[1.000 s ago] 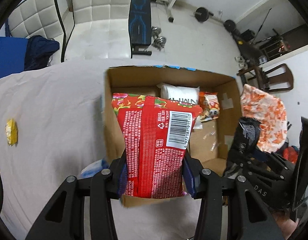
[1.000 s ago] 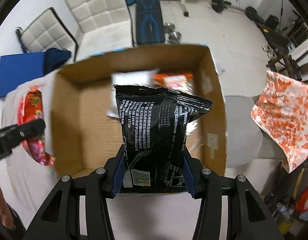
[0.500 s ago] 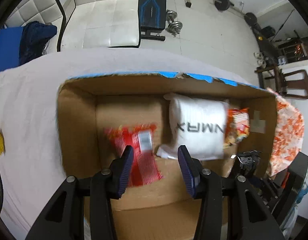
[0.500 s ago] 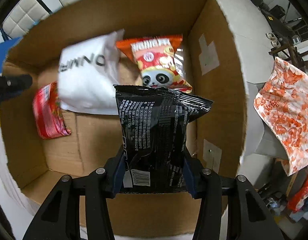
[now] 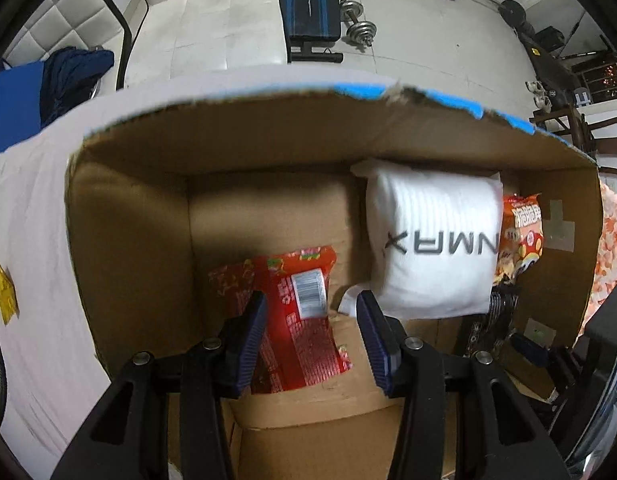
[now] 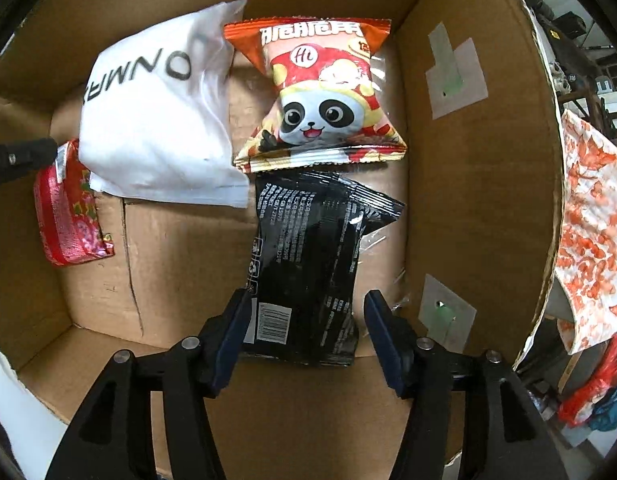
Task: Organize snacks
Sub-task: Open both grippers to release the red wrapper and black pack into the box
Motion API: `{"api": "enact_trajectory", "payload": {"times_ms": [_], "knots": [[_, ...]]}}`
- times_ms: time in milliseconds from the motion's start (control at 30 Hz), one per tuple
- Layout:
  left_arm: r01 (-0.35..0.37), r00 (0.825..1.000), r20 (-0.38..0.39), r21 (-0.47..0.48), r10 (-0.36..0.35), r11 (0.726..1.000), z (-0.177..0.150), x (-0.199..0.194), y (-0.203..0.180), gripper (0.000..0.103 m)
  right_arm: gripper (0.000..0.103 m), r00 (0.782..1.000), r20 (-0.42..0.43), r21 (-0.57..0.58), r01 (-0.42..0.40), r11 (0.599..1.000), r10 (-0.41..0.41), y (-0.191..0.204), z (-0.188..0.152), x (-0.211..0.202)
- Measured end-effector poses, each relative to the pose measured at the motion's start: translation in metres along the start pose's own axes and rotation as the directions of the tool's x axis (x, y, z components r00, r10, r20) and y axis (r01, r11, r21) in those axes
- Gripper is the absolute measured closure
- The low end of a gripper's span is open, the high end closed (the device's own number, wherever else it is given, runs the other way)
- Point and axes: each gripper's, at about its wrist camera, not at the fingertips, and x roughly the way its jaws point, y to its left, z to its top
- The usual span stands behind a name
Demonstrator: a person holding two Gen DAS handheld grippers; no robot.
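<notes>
An open cardboard box (image 5: 132,240) (image 6: 460,200) holds the snacks. A red packet (image 5: 304,320) (image 6: 68,216) lies on its floor at the left. My left gripper (image 5: 311,314) hovers open just above it, holding nothing. A black packet (image 6: 312,264) lies flat on the floor at the right, below my open right gripper (image 6: 306,316). A white bag (image 5: 436,244) (image 6: 156,120) and an orange panda packet (image 6: 320,96) (image 5: 522,236) rest at the far side.
The box stands on a white tablecloth (image 5: 28,220) with a small yellow packet (image 5: 4,292) at the left. An orange-patterned cloth (image 6: 588,232) hangs to the right of the box. Chairs and gym gear stand on the floor beyond.
Both grippers moved down into the box and opened. The red packet dropped from the left one, then the black packet dropped from the right one onto the box floor.
</notes>
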Motion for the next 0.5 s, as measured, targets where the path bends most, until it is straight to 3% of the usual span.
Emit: {"api": "enact_trajectory", "payload": {"times_ms": [233,433,500], "knots": [[-0.01,1.0,-0.004,-0.013,0.01,1.0,-0.016,-0.001,0.003,0.053,0.026,0.999,0.043,0.014,-0.017,1.0,0.016,0.001,-0.006,-0.019],[-0.018,0.999,0.037,-0.007,0.018,1.0,-0.033,-0.014,0.001,0.047,0.025,0.995,0.097,0.028,-0.027,0.999,0.024,0.001,-0.017,-0.048],[-0.019,0.998,0.058,-0.001,0.019,1.0,-0.04,-0.022,-0.001,0.044,0.02,0.993,0.114,0.031,-0.033,0.999,0.029,0.001,-0.019,-0.056]]}}
